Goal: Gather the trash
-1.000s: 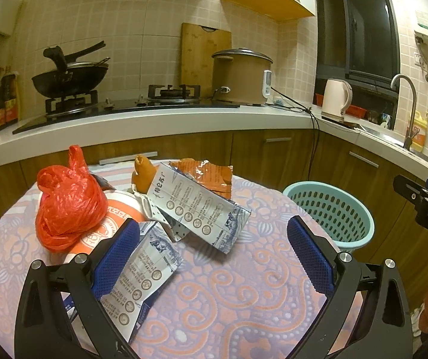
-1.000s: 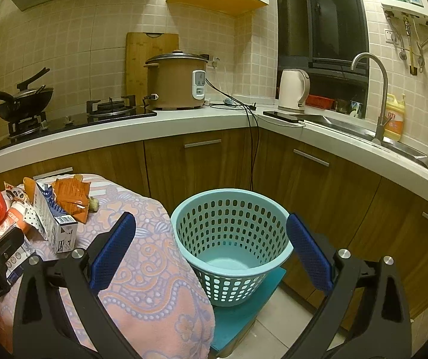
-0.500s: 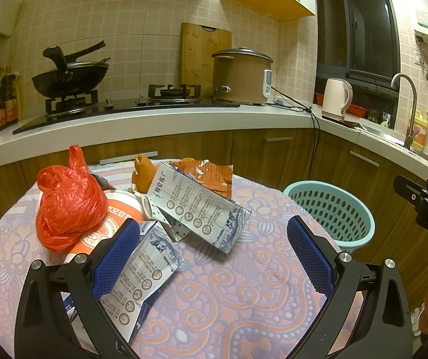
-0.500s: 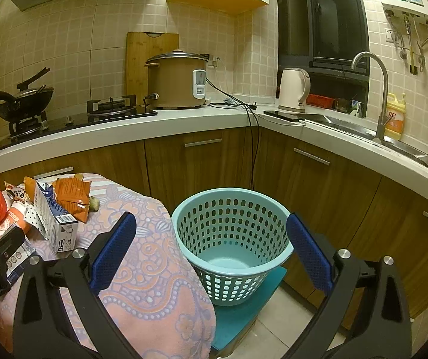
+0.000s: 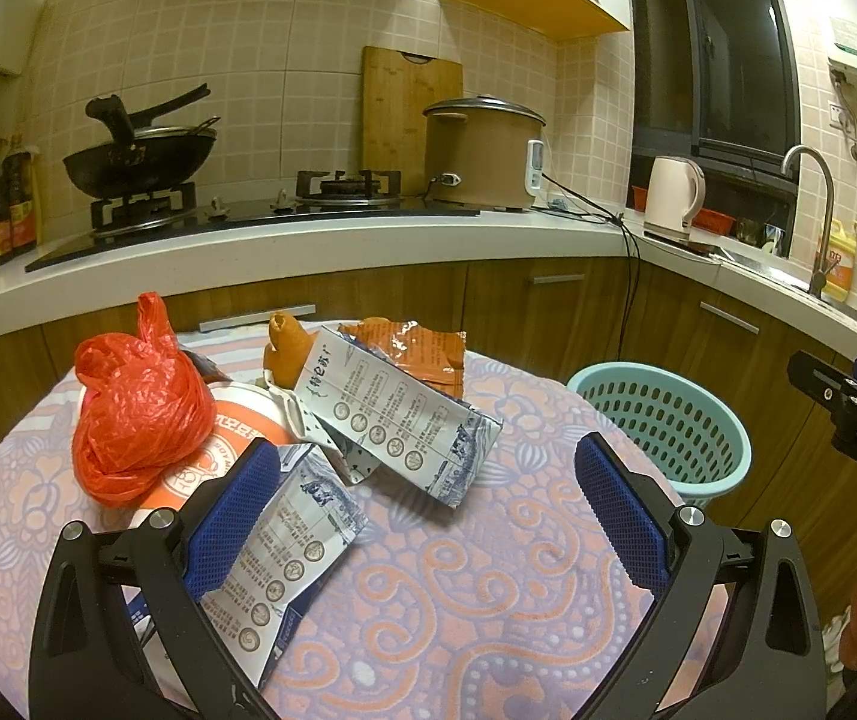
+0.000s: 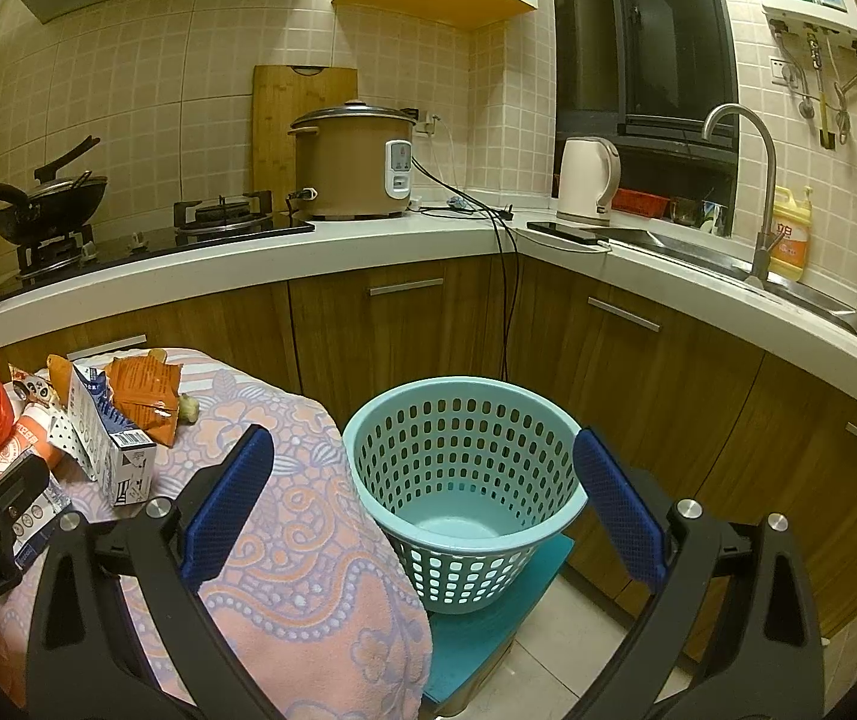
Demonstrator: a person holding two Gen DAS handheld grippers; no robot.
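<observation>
Change: nothing has shifted; both grippers hold their earlier places.
Left gripper (image 5: pixel 427 483): jaws spread wide, empty, above the table (image 5: pixel 488 600).
Right gripper (image 6: pixel 422 480): jaws spread wide, empty, facing the basket (image 6: pixel 461 480).
Cartons: two; upper carton (image 5: pixel 395 411) runs far-left to near-right; lower carton (image 5: pixel 284 558) lies beneath the left finger.
Bag (image 5: pixel 137 408): one, red, left.
Wrapper (image 5: pixel 422 351): one, orange.
</observation>
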